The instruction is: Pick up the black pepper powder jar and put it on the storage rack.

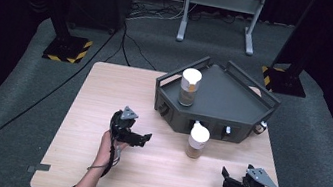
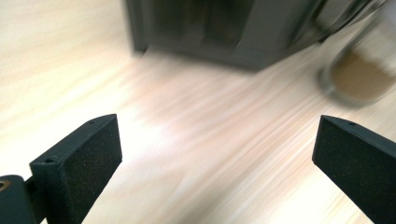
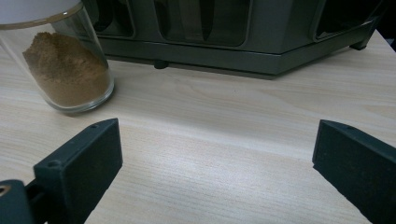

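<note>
A dark grey corner rack [image 1: 234, 101] stands at the table's back right. One glass jar of brown powder with a white lid [image 1: 189, 87] stands upright on its top. A second such jar [image 1: 197, 140] stands on the table just in front of the rack. My left gripper [image 1: 143, 139] hovers left of that jar, open, nothing between its fingers; its own view is blurred and has the jar [image 2: 362, 77] at the upper right below the rack [image 2: 224, 28]. My right gripper [image 1: 225, 180] is open near the front right edge, facing the jar [image 3: 65, 65] and rack [image 3: 233, 32].
The light wooden table [image 1: 103, 93] has bare room on its left half. A small round object [image 1: 260, 128] sits by the rack's right corner. On the floor behind are a grey metal stand [image 1: 220, 11], two black bases with hazard stripes [image 1: 68, 48] and cables.
</note>
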Demonstrator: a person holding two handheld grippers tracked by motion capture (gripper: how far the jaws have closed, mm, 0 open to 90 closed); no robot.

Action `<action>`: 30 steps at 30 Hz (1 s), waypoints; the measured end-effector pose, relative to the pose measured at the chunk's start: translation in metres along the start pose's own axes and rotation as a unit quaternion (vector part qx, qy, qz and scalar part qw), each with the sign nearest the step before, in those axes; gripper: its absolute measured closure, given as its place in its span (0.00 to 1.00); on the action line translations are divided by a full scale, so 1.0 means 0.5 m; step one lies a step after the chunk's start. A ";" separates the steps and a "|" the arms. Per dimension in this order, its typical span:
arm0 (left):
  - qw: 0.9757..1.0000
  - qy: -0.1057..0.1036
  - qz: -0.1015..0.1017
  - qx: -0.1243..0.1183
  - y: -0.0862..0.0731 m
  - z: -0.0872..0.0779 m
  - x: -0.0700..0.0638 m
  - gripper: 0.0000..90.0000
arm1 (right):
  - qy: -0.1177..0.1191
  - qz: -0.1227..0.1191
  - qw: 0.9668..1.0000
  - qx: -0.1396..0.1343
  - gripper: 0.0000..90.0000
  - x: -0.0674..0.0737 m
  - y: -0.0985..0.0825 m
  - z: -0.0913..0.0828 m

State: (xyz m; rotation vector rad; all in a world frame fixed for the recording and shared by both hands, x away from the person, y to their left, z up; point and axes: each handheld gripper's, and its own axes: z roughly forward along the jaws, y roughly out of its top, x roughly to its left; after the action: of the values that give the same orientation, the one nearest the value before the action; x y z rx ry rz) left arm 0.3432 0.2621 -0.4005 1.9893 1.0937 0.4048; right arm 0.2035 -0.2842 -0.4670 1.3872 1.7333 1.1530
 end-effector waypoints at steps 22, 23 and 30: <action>0.996 0.051 -0.068 0.019 -0.122 -0.039 0.077 0.03 | -0.006 -0.008 1.000 0.011 0.00 0.007 0.008 0.004; 0.996 0.049 -0.070 0.016 -0.125 -0.039 0.079 0.03 | -0.006 -0.008 1.000 0.011 0.01 0.007 0.008 0.004; 0.997 0.056 -0.048 0.016 -0.128 -0.035 0.072 0.04 | -0.007 -0.007 1.000 0.012 0.01 0.007 0.008 0.004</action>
State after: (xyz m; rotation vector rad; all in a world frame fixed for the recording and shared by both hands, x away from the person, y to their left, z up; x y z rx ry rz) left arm 0.3179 0.3192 -0.4430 1.9512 1.2682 0.4543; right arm 0.2064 -0.2799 -0.4640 1.3923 1.7496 1.1167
